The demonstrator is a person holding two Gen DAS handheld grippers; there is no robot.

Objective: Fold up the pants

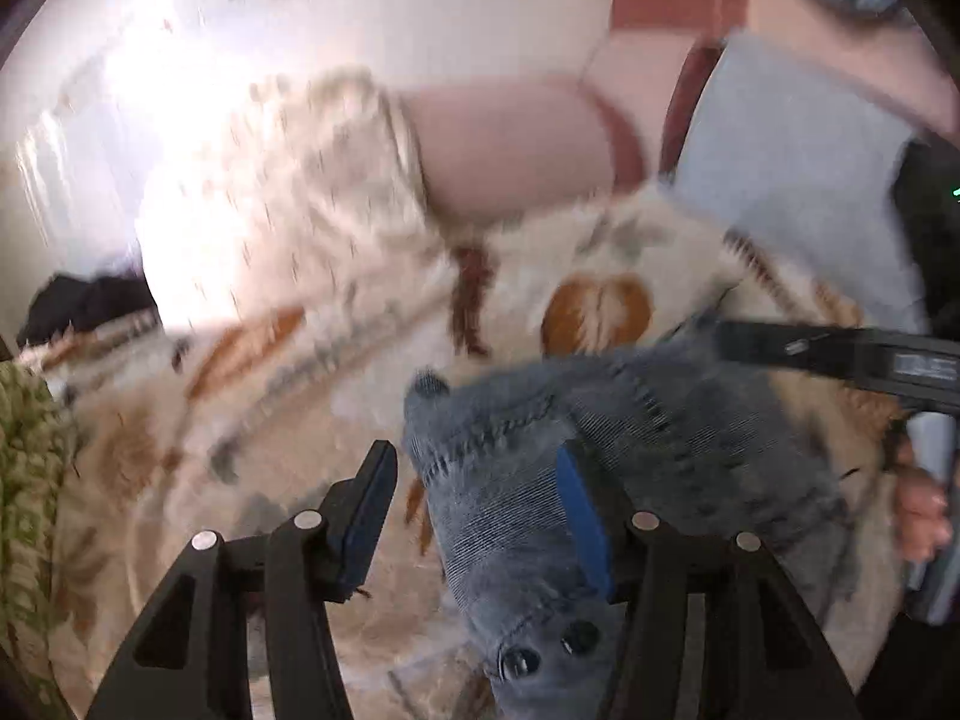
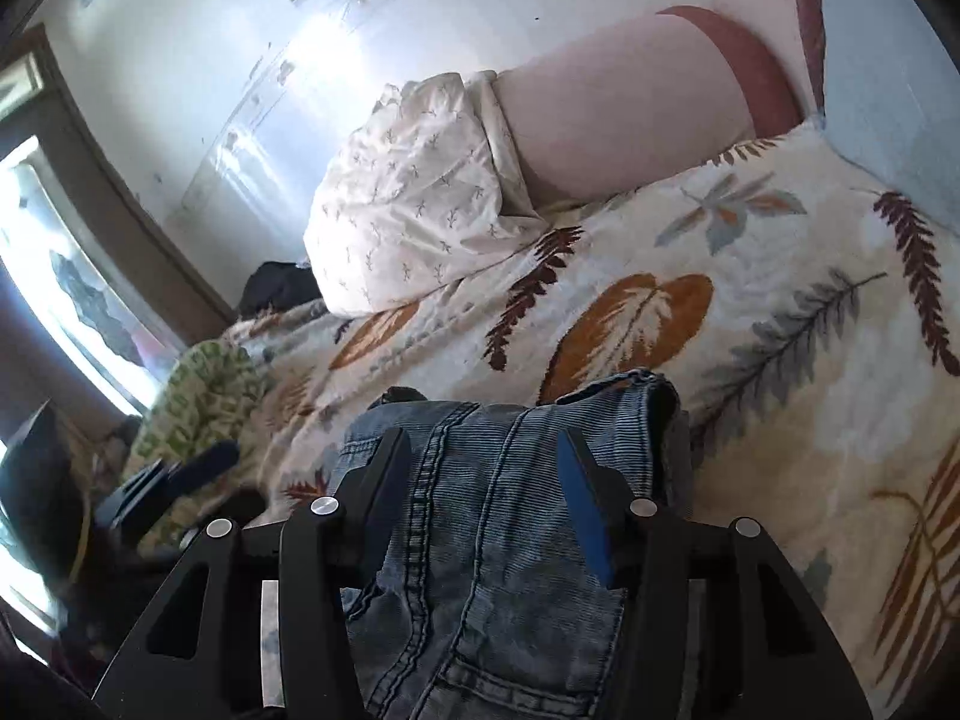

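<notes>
Both jaws parted over the jeans (image 2: 510,540) on the leaf-print blanket (image 2: 750,312): left hand-held gripper (image 1: 480,516), right hand-held gripper (image 2: 483,504), neither clamping

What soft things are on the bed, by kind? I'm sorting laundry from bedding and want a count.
Denim pants: 1
Leaf-print blanket covering the bed: 1
White pillow with small sprig print: 1
Pink pillow with a dark red band: 1
Green patterned cloth at the bed's edge: 1
Total: 5
</notes>
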